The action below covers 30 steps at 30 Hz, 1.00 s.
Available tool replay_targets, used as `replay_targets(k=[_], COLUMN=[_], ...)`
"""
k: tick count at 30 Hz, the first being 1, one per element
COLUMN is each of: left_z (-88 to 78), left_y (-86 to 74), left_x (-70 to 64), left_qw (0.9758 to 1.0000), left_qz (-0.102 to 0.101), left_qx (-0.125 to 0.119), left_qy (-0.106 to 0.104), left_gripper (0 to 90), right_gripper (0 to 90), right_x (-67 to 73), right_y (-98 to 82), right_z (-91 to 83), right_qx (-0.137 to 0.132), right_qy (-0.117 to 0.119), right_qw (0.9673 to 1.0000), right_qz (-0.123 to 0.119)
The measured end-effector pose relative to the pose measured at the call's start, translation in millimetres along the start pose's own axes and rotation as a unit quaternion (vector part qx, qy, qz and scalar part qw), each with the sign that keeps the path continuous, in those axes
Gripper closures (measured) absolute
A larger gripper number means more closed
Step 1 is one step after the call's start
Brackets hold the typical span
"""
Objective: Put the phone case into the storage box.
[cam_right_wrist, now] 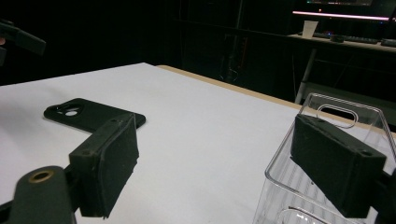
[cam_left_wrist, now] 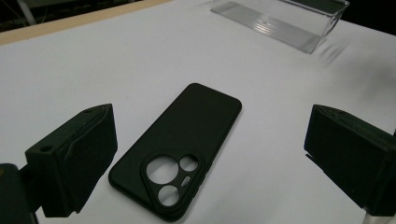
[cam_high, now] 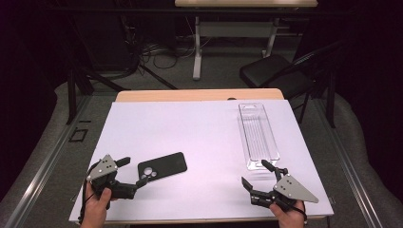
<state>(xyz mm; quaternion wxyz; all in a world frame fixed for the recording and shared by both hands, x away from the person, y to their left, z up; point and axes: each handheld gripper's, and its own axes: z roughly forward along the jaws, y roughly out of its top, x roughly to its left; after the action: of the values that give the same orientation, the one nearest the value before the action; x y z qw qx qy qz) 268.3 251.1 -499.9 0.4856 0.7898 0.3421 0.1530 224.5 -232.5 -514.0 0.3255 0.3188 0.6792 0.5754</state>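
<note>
Left tongs (cam_high: 134,172) sit at the near-left of the counter (cam_high: 190,128), jaws wide apart, gripping nothing. The black phone case (cam_high: 162,166) lies flat, back side up, just right of them; its camera-cutout end points at the tongs, the plain end runs away to the right and slightly far. In the left gripper view the phone case (cam_left_wrist: 177,149) lies between and just beyond the two jaws, neither pad touching it.

Judgement: the step in hand looks like picking up the case with the left tongs. It's thin and flat on the white sheet, so a good grab means dropping one jaw to the sheet on each long side and closing across the width, near the cutout end. It's soft, so close gently, or it buckles. Tilt it up on one edge if the pads can't get under.

Clear plastic box (cam_high: 258,135) lies at the far-right, long axis running near to far, open side up, empty.

Right tongs (cam_high: 259,174) are at the near-right, just short of the box's near end, jaws wide and empty. In the right gripper view the right-hand jaw overlaps the clear plastic box (cam_right_wrist: 336,116); can't tell if it touches. Probably best they steady the box.
</note>
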Motion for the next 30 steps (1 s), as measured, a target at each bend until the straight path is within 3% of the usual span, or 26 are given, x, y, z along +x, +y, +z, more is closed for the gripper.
replay_targets(k=[8,11,14,19,22,27,30], left_z=[5.8,8.2,11.5,12.4,13.5,14.2,18.3], left_y=[0.6,1.5,5.8,9.4,13.0,19.4,27.4], left_x=[2.1,4.2,10.4,16.3,22.6,28.7,32.1], left_qw=[0.9994,0.999,0.9981,0.997,0.9944,0.9919,0.9881], left_qz=[0.001,-0.008,-0.022,-0.007,0.002,0.0,0.004], left_qx=[0.034,0.041,0.048,0.071,0.102,0.125,0.152], left_qy=[-0.013,-0.015,-0.033,-0.032,-0.027,-0.024,-0.024], left_gripper=[2.6,2.0,2.0,0.6,0.6,0.6,0.6], right_gripper=[14.2,14.1,14.1,14.2,14.2,14.1,14.2], right_x=[1.0,0.4,-0.2,1.1,0.6,0.0,0.2], right_y=[0.9,1.1,1.5,0.6,0.6,-0.2,-0.2], right_z=[-1.5,-2.2,-1.7,-0.3,-0.3,-0.2,0.0], right_qx=[0.001,0.002,-0.001,0.002,0.004,0.007,0.007], right_qy=[0.001,0.0,-0.002,0.001,0.0,-0.002,-0.002], right_qw=[1.0,1.0,1.0,1.0,1.0,1.0,1.0], right_qz=[-0.006,-0.007,-0.001,-0.006,-0.006,-0.003,-0.004])
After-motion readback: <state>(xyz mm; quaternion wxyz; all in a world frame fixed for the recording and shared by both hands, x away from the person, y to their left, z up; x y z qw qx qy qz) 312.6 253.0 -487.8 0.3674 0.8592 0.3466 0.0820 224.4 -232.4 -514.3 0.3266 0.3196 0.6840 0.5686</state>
